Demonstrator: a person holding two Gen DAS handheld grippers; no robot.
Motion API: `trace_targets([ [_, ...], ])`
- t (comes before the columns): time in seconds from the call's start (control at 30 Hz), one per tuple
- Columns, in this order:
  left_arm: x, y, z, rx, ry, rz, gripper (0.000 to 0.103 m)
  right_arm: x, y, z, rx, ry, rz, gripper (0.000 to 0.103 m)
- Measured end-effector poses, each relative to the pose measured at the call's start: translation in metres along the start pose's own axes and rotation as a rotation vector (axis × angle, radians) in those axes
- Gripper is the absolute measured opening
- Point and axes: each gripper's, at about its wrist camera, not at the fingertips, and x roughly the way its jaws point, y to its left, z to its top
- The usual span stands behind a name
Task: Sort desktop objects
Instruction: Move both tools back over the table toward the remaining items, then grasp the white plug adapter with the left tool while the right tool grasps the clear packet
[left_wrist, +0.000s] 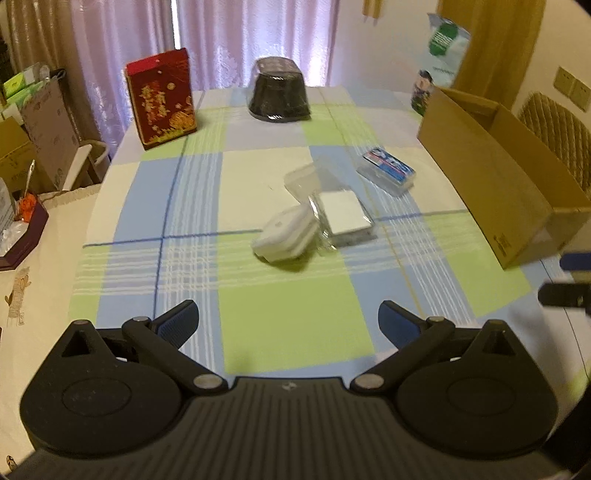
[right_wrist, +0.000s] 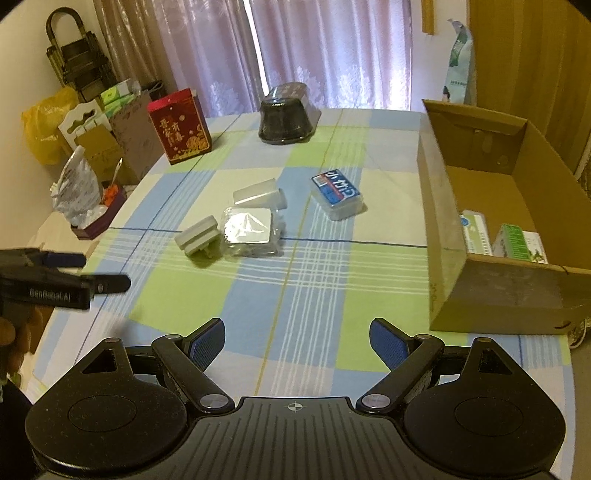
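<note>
Both the left gripper (left_wrist: 288, 325) and the right gripper (right_wrist: 297, 341) hang wide open and empty, well short of the cardboard box (right_wrist: 480, 236) at the right edge of the checked tablecloth (left_wrist: 288, 314). The loose items lie left of the box in a tight cluster — a white adapter (left_wrist: 284, 236) touching a wrapped white pack (left_wrist: 343, 218), a clear plastic case (right_wrist: 258, 194) just behind, a blue card case (right_wrist: 336, 195) nearest the box. Going for one piece risks nudging or dragging its neighbour — the crinkled wrap looks slippery and may slide from the pads.
</note>
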Motion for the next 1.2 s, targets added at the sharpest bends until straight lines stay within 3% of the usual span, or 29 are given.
trace_targets([
  [0.1, 0.01, 0.005, 0.005, 0.031, -0.028, 0.02, 0.101, 0.011, 0.003, 0.003, -0.005, 0.007, -0.001, 0.088],
  [0.23, 0.03, -0.001, 0.006, 0.173, -0.065, 0.049, 0.096, 0.027, 0.005, 0.008, -0.005, 0.017, -0.005, 0.088],
  [0.33, 0.051, -0.008, 0.005, 0.27, -0.069, 0.049, 0.088, 0.039, 0.005, 0.012, -0.01, 0.024, -0.007, 0.088],
  [0.4, 0.065, -0.012, 0.004, 0.317, -0.074, 0.051, 0.077, 0.048, 0.006, 0.015, -0.017, 0.025, -0.009, 0.088],
  [0.63, 0.099, -0.034, -0.002, 0.508, -0.125, 0.12, 0.061, 0.08, 0.008, 0.028, -0.042, 0.033, -0.019, 0.088],
  [0.8, 0.119, -0.051, -0.007, 0.641, -0.12, 0.161, 0.036, 0.099, 0.004, 0.038, -0.016, 0.025, -0.022, 0.088],
  [0.97, 0.12, -0.049, -0.008, 0.663, -0.104, 0.19, 0.026, 0.115, 0.002, 0.047, 0.01, 0.026, -0.015, 0.088],
  [1.2, 0.087, -0.019, -0.008, 0.519, -0.076, 0.179, 0.023, 0.151, 0.017, 0.063, -0.01, 0.008, 0.01, 0.088],
])
